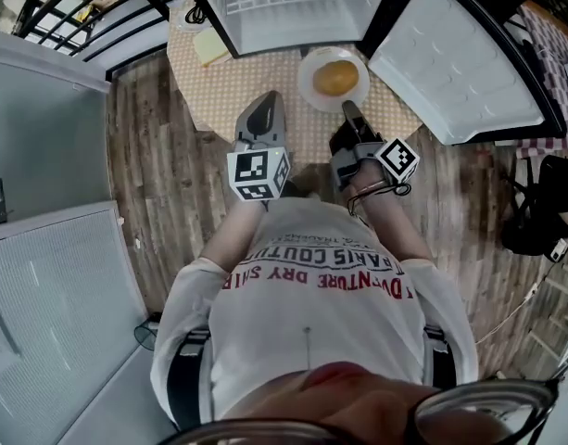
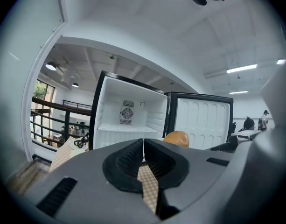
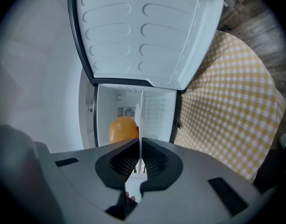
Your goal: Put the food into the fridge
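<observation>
A round orange food item (image 1: 335, 78) lies on a white plate (image 1: 307, 92) over the checked tablecloth (image 1: 237, 91), in front of the small open fridge (image 1: 293, 7). My right gripper (image 1: 347, 109) is shut on the plate's near rim. In the right gripper view the plate (image 3: 138, 118) runs edge-on between the closed jaws of that gripper (image 3: 141, 149), with the food (image 3: 122, 129) beside it and the white fridge interior (image 3: 154, 108) behind. My left gripper (image 1: 263, 106) hovers left of the plate, shut and empty. In the left gripper view its jaws meet (image 2: 143, 149), and the food (image 2: 177, 138) shows to their right.
The fridge door (image 1: 460, 63) stands swung open to the right. A yellow pad (image 1: 209, 46) and a black cable (image 1: 195, 14) lie on the table's far left. White cabinets (image 1: 52, 156) stand at the left, a dark bag (image 1: 543, 202) at the right on the wooden floor.
</observation>
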